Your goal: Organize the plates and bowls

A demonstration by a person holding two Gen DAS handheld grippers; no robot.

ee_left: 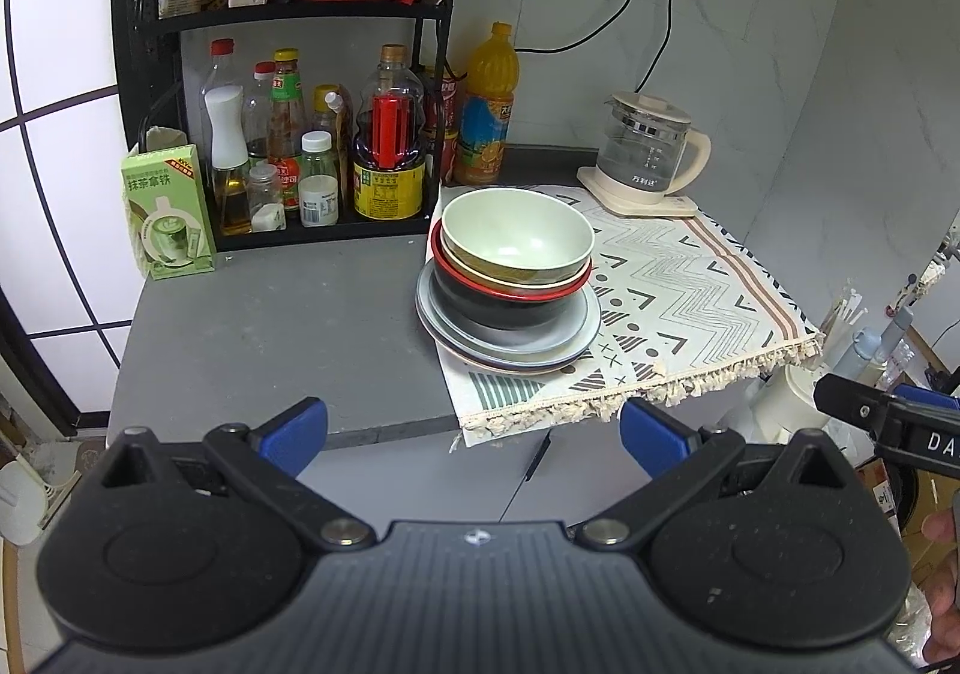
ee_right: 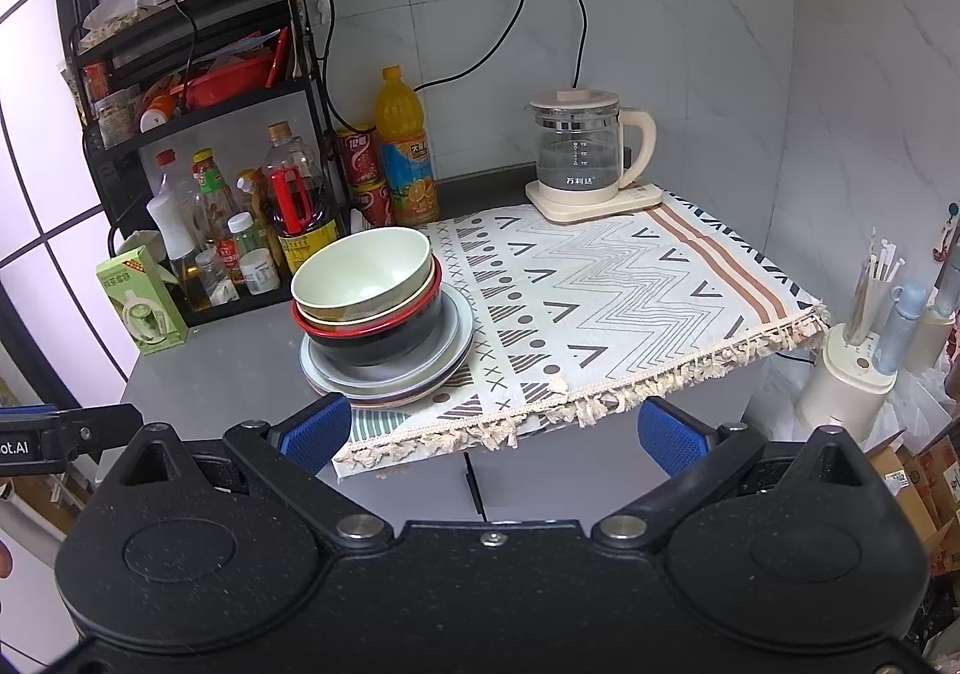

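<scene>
Only the right wrist view shows the white utensil holder (ee_right: 852,374) past the counter's edge; the left view reads the green carton (ee_left: 168,212) more clearly, printed 抹茶拿铁. The kettle (ee_right: 579,152) reads 万利达. The stack of bowls (ee_left: 516,260) sits on plates (ee_left: 510,338), straddling the patterned cloth (ee_right: 630,290) and the grey counter (ee_left: 270,326). The left gripper (ee_left: 474,434) and right gripper (ee_right: 495,431) both hang released, jaws spread, short of the counter.

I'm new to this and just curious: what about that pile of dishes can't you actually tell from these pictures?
- Plates: both views, the count is unclear; the black bowl covers their middles.
- Beige bowl: both views, only its rim shows; the green bowl fills it.
- Black bowl inside: hidden likewise.
- Bottle labels: too small to read.
</scene>
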